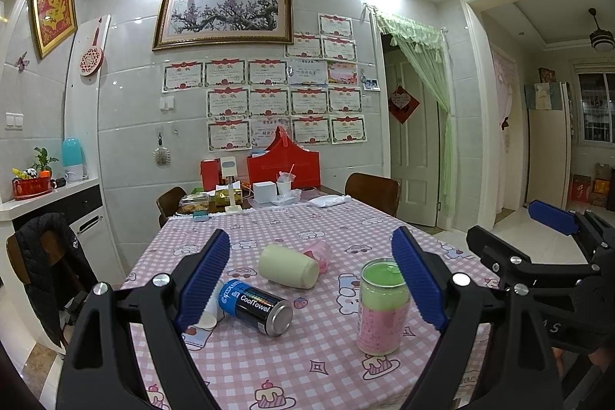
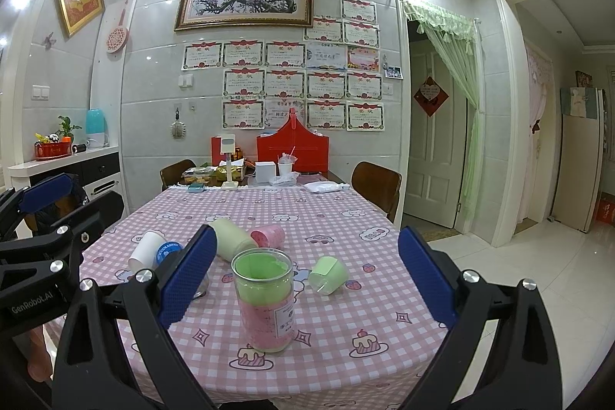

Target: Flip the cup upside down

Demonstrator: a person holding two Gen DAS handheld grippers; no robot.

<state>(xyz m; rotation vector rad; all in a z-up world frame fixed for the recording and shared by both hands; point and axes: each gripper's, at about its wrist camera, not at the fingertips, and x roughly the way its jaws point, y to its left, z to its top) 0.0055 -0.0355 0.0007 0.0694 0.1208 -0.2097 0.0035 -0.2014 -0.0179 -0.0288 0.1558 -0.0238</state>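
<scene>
Left wrist view: we are holding the left tool point(image 1: 310, 279) wide apart, gripping nothing, above a desk point(image 1: 326, 364) covered in a pink checked cloth. Just ahead of it a cream cup point(image 1: 288, 266) is lying on its side, with a pink cup point(image 1: 321, 254) touching behind it. Nearer its left finger a dark can point(image 1: 255, 306) is lying beside a small white cup point(image 1: 209, 317). By its right finger a clear upright jar point(image 1: 382, 306), green and pink inside, is standing.

Right wrist view: we are keeping the right tool point(image 2: 307, 273) equally wide and empty. The jar point(image 2: 265, 302) is standing between its fingers, and a pale green cup point(image 2: 328, 274) is lying tipped just beyond.

We cannot tell which cup is meant. None is standing mouth down and none is grasped, so we judge the flip not yet begun.
</scene>
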